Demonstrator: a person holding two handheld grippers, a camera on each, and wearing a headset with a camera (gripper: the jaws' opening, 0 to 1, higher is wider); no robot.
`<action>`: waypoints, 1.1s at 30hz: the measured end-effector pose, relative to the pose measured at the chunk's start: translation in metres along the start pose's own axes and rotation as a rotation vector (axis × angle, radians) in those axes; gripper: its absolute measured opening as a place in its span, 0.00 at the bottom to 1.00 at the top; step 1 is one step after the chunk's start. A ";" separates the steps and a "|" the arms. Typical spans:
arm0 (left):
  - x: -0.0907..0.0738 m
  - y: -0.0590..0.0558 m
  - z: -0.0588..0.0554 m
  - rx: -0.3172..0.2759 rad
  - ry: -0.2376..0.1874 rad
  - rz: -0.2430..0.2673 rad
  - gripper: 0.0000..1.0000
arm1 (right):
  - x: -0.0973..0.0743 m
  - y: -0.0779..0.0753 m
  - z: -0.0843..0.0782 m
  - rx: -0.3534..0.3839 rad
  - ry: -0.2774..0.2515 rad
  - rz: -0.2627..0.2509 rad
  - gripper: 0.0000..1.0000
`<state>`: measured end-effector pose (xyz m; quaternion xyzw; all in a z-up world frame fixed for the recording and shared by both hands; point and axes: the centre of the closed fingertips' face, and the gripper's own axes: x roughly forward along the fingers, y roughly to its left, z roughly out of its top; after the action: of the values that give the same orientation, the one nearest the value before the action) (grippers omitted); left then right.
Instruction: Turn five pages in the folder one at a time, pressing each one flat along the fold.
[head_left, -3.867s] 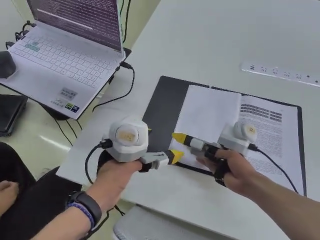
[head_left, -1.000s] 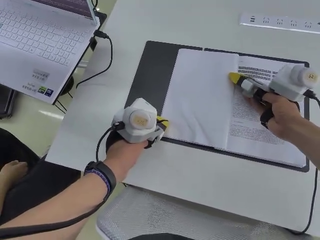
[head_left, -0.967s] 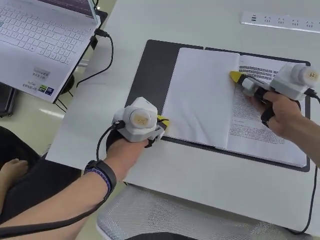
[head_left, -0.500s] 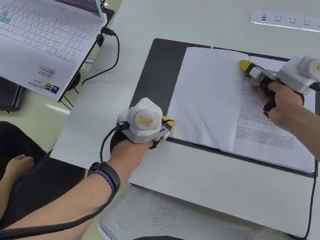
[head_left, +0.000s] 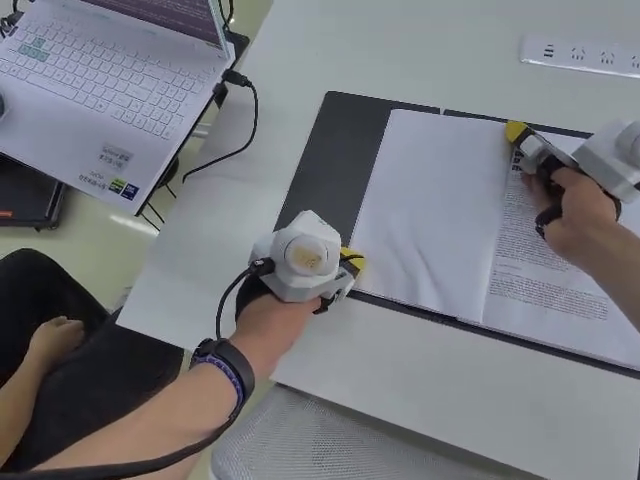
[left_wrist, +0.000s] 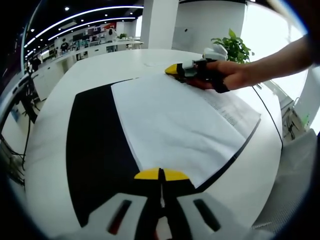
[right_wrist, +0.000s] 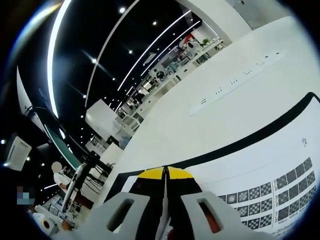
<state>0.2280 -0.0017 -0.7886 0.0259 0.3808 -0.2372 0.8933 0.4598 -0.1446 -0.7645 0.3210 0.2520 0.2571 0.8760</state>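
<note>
Folder (head_left: 325, 170) is lying open on the white bench (head_left: 400, 50), black inside cover showing on its left side

Blank page (head_left: 440, 220) is lying over the left half, not quite flat, its surface rippling a little. Printed page (head_left: 560, 265) is lying to the right of it; the fold is running between the two

Left tool (head_left: 352, 266) is sitting at the folder's near edge, by the lower left corner of the blank page. In the left gripper view its yellow tips (left_wrist: 161, 174) are meeting with nothing between them, over the black cover just below that page corner; whether they are touching the cover, cannot tell

Right tool (head_left: 516, 131) is sitting at the far end of the fold, near the folder's top edge, pointing toward the blank page. In the right gripper view its tips (right_wrist: 165, 173) are closed together, empty, at the top of the paper with the folder's black border just beyond

Laptop (head_left: 110, 90) is standing open to the left, beyond the bench edge, with a cable (head_left: 240, 130) plugged into its side. Power strip (head_left: 580, 52) is lying on the bench past the folder
</note>
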 end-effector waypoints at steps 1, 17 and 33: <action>0.000 0.000 0.000 0.001 0.001 -0.001 0.00 | 0.001 -0.002 0.001 -0.002 0.003 0.002 0.00; 0.001 0.000 0.001 -0.014 -0.002 0.001 0.00 | -0.033 0.018 -0.035 -0.044 0.154 0.154 0.00; 0.001 0.000 0.000 -0.016 0.003 -0.027 0.00 | -0.077 0.044 -0.073 -0.074 0.236 0.195 0.00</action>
<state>0.2286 -0.0022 -0.7891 0.0139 0.3842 -0.2462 0.8897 0.3457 -0.1315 -0.7609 0.2791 0.3114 0.3859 0.8223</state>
